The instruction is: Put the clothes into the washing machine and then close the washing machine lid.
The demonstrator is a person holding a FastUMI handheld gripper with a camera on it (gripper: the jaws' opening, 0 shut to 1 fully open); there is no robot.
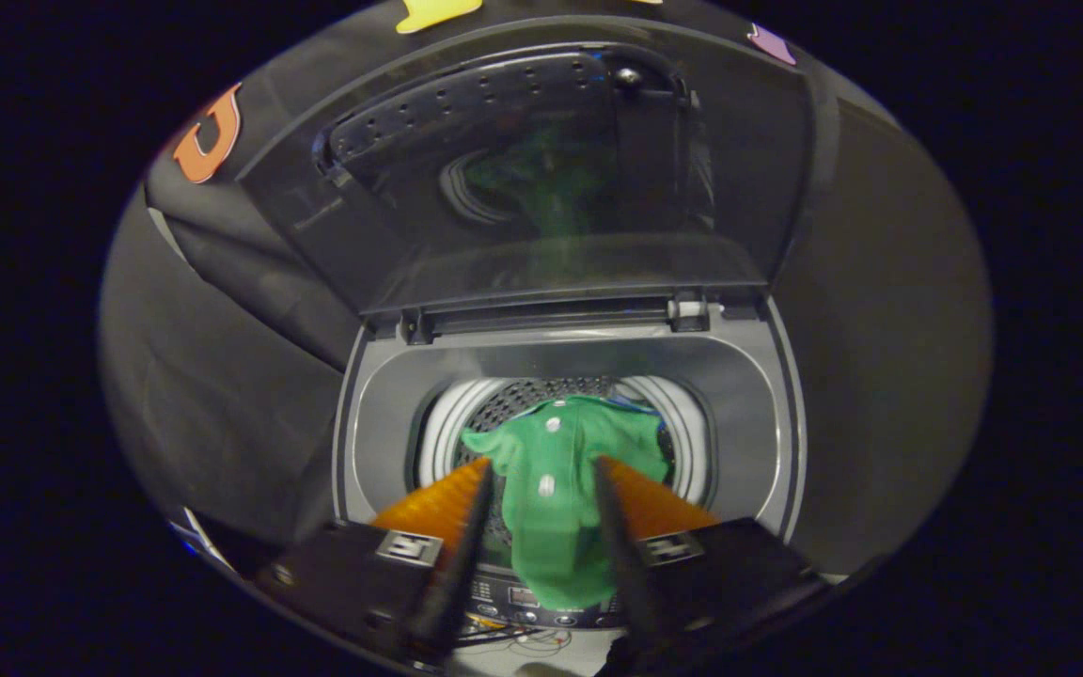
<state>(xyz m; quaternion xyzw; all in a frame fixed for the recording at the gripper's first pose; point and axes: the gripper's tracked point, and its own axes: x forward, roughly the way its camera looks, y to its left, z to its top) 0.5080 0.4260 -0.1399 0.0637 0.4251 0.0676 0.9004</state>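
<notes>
**Green shirt hanging over the open drum**

While the lid is standing open, the gripper (541,475) is holding its jaws apart, with a clear gap between the two fingers (452,503). A green shirt (556,498) is lying in that gap, draped from the drum opening down over the front edge of the washing machine (767,395) toward the control panel (523,597). Whether either finger is touching the cloth is hard to tell; both are certainly not pressing on it, so the jaws are not gripping anything.

Judging from how things lie, the first step is only partly done. The upper part of the shirt is sitting over the drum (523,400), whose perforated wall and pale ring are showing just behind it, but the lower part is spilling out over the front rim rather than resting inside. That trailing part is probably needing a push or a lift into the drum before anything else. The lid (541,160), a dark see-through panel hinged at the back, is tilted up and away, faintly reflecting the green cloth, so closing it is still left to do.

The shirt is looking soft and limp, bright green with white buttons down its front, bunched and folded on itself rather than spread flat.
</notes>
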